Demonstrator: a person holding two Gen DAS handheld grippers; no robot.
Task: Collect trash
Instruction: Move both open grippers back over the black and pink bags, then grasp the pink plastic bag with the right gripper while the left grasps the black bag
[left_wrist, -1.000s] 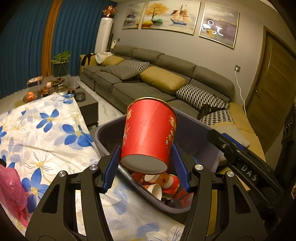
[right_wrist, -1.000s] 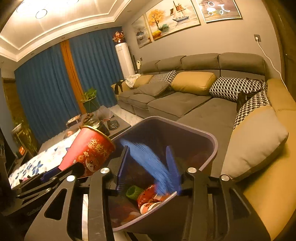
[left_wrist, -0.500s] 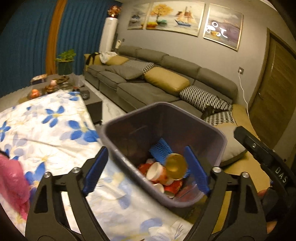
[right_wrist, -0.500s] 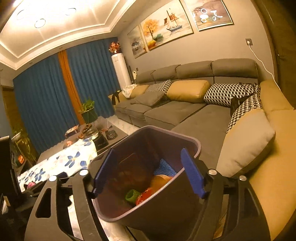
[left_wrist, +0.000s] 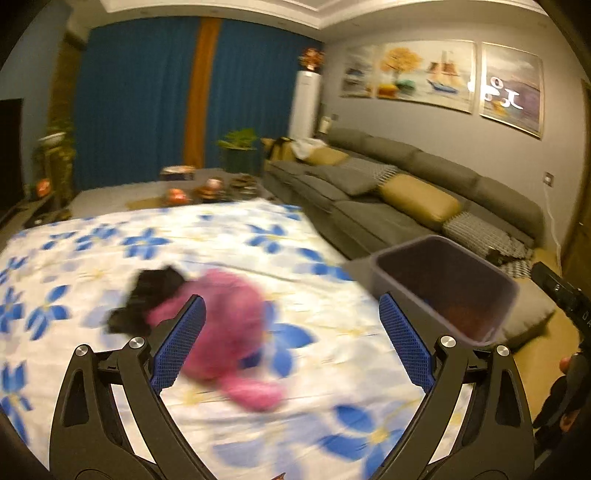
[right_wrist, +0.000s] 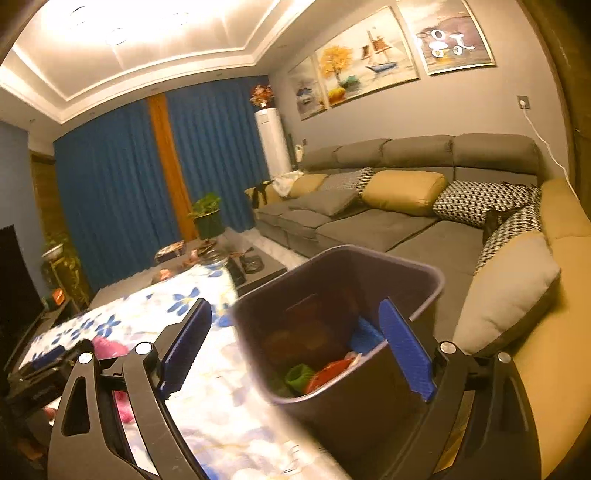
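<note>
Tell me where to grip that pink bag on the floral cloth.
Pinch the pink bag across its raised, crumpled middle, coming from above with the open left tongs. It lies slumped and soft on the cloth, with no firm edge; blur hides finer detail.

A crumpled bag (left_wrist: 225, 332) lies on the table (left_wrist: 221, 236), bin (left_wrist: 443, 291) at its right edge.

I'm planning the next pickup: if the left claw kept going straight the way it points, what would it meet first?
Probably the pink bag on the flowered tablecloth. The open left claw has it just ahead, toward its left finger; blur leaves depth uncertain.
</note>
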